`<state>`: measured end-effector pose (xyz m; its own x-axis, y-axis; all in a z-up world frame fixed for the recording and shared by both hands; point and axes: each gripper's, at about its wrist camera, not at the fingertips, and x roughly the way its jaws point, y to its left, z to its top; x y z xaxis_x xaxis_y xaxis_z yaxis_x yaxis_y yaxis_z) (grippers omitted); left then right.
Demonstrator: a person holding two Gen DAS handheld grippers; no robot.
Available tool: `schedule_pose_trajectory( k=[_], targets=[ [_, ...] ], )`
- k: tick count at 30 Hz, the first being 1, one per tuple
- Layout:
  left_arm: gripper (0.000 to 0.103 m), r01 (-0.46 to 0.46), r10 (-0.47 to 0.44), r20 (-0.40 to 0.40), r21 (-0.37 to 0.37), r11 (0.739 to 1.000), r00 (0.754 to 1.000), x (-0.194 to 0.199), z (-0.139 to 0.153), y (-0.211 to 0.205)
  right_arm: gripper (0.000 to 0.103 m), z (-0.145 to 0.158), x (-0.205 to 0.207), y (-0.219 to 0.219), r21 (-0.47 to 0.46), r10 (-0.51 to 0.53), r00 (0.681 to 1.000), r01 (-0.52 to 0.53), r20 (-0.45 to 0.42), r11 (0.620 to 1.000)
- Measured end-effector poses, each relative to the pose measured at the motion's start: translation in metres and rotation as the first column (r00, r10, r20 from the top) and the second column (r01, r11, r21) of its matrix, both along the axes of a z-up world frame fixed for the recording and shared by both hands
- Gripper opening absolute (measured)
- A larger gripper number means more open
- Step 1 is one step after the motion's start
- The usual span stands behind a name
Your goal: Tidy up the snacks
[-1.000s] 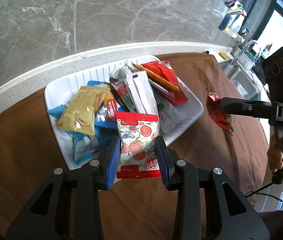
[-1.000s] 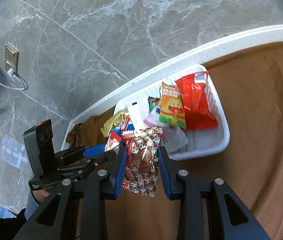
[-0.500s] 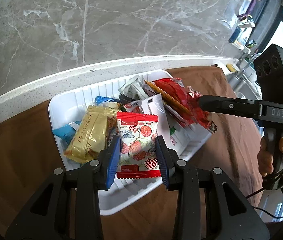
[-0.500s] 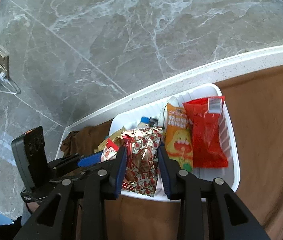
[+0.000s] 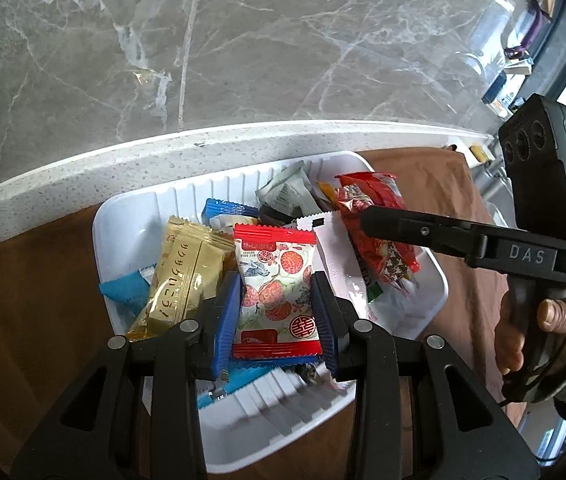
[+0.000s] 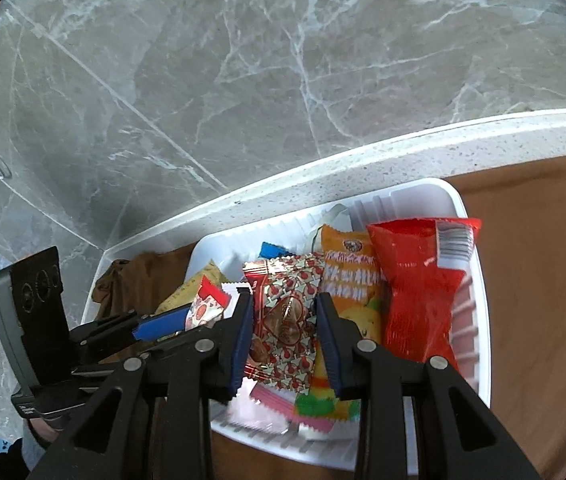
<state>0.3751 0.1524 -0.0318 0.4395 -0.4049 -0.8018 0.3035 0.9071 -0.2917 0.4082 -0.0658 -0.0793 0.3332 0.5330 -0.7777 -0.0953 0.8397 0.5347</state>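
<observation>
Angling steeply downward over the white tray (image 5: pixel 123 224), a lychee-print packet (image 5: pixel 277 300) is gripped by the left tool (image 5: pixel 277 316); a red foil packet (image 6: pixel 283 320) is clamped by the right tool (image 6: pixel 283 332).

The white tray (image 5: pixel 123 224) is crowded with snack packets; only its left end shows bare floor; the grey marble wall (image 5: pixel 243 40) blocks the far side; the brown cloth (image 6: pixel 543 280) right of the tray lies open.

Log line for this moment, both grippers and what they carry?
left gripper: shut on lychee-print packet | right gripper: shut on heart-print foil packet | both over white tray | release: not yet
</observation>
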Motion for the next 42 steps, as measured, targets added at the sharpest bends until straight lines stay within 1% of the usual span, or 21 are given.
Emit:
schedule_pose_trajectory(
  k=[9,12,13,14,15,16,19,22,35,36,37,38,41,42],
  targets=[
    [0.034,-0.034,0.034,0.000,0.012,0.999,0.999,0.010,-0.009,-0.002,0.037,-0.007,0.012,0.007,-0.058,0.038,0.999,-0.037,0.018,0.998],
    [0.034,-0.040,0.040,-0.003,0.022,0.999,0.999,0.012,-0.011,-0.006,0.037,-0.007,0.011,0.010,-0.102,0.051,0.998,-0.047,0.032,0.994],
    [0.034,-0.044,0.044,-0.002,0.029,0.999,0.999,0.013,-0.012,-0.007,0.038,-0.006,0.011,0.010,-0.102,0.053,0.998,-0.049,0.036,0.994],
    [0.035,-0.045,0.045,0.000,0.030,0.999,0.999,0.013,-0.012,-0.008,0.042,-0.006,0.011,0.010,-0.103,0.050,0.998,-0.046,0.037,0.994],
    [0.039,-0.044,0.044,0.001,0.029,0.999,0.999,0.013,-0.011,-0.010,0.046,-0.005,0.011,0.009,-0.105,0.045,0.998,-0.040,0.039,0.994],
    [0.042,-0.046,0.046,0.002,0.026,0.999,0.999,0.014,-0.010,-0.011,0.048,-0.003,0.010,0.008,-0.104,0.040,0.998,-0.035,0.045,0.994],
    [0.047,-0.053,0.052,0.018,0.023,0.998,0.998,0.012,-0.005,-0.011,0.051,0.004,0.009,0.005,-0.112,0.035,0.997,-0.027,0.070,0.993],
    [0.048,-0.054,0.052,0.046,0.048,0.997,0.998,0.011,0.001,-0.013,0.053,0.012,0.008,0.004,-0.117,0.035,0.995,-0.024,0.089,0.993],
    [0.049,-0.077,0.071,0.097,0.054,0.996,0.993,0.000,0.020,-0.010,0.058,0.035,-0.003,-0.001,-0.120,0.011,0.990,0.005,0.139,0.993],
    [0.050,-0.078,0.072,0.104,0.055,0.995,0.992,-0.001,0.022,-0.010,0.059,0.038,-0.005,-0.001,-0.123,0.009,0.989,0.010,0.147,0.992],
    [0.053,-0.078,0.071,0.107,0.059,0.995,0.992,-0.002,0.023,-0.010,0.061,0.038,-0.006,0.000,-0.123,0.009,0.989,0.010,0.151,0.992],
    [0.054,-0.078,0.071,0.108,0.060,0.995,0.992,-0.003,0.024,-0.010,0.064,0.037,-0.007,0.000,-0.127,0.014,0.989,0.005,0.146,0.992],
    [0.054,-0.080,0.073,0.104,0.068,0.994,0.992,-0.006,0.025,-0.010,0.064,0.033,-0.009,0.002,-0.139,0.030,0.993,-0.014,0.115,0.990],
    [0.054,-0.082,0.073,0.107,0.075,0.994,0.992,-0.008,0.027,-0.010,0.064,0.034,-0.011,0.002,-0.140,0.025,0.992,-0.008,0.121,0.990]
  ],
)
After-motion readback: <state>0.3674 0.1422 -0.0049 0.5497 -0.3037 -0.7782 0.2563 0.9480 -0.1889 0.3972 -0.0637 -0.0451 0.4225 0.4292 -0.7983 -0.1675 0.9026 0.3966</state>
